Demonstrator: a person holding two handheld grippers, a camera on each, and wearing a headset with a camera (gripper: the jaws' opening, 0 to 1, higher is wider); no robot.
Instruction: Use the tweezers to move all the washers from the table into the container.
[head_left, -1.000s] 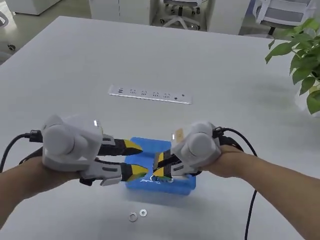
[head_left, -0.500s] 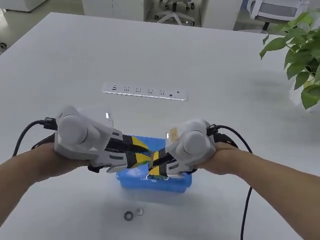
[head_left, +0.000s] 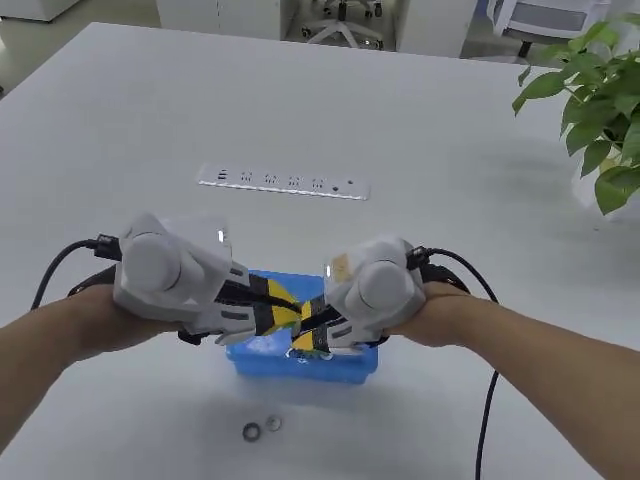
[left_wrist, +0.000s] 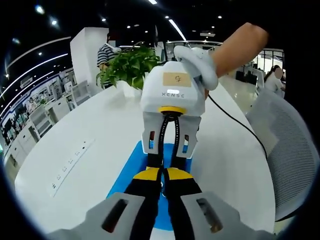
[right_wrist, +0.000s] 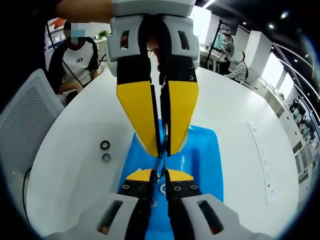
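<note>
The blue container (head_left: 350, 366) sits on the white table, and both grippers meet tip to tip above it. My left gripper (head_left: 290, 314) comes in from the left and my right gripper (head_left: 306, 337) from the right. In the right gripper view a thin metal pair of tweezers (right_wrist: 158, 167) runs from my right gripper (right_wrist: 159, 176) up between the yellow jaws of the left gripper (right_wrist: 161, 145); both look shut on it. The left gripper (left_wrist: 162, 175) faces the right gripper (left_wrist: 167, 152) over the container (left_wrist: 131, 172). Two washers (head_left: 261, 428) lie on the table in front of the container, also washers (right_wrist: 105, 151).
A white power strip (head_left: 283, 182) lies across the table beyond the container. A potted plant (head_left: 600, 110) stands at the far right edge. Black cables trail from both grippers. Office chairs stand past the far end of the table. A small ring (right_wrist: 163, 188) lies inside the container (right_wrist: 200, 150).
My left gripper has moved right toward the right gripper, so their yellow jaws now overlap above the container. The two washers have not moved; the head camera has shifted slightly.
</note>
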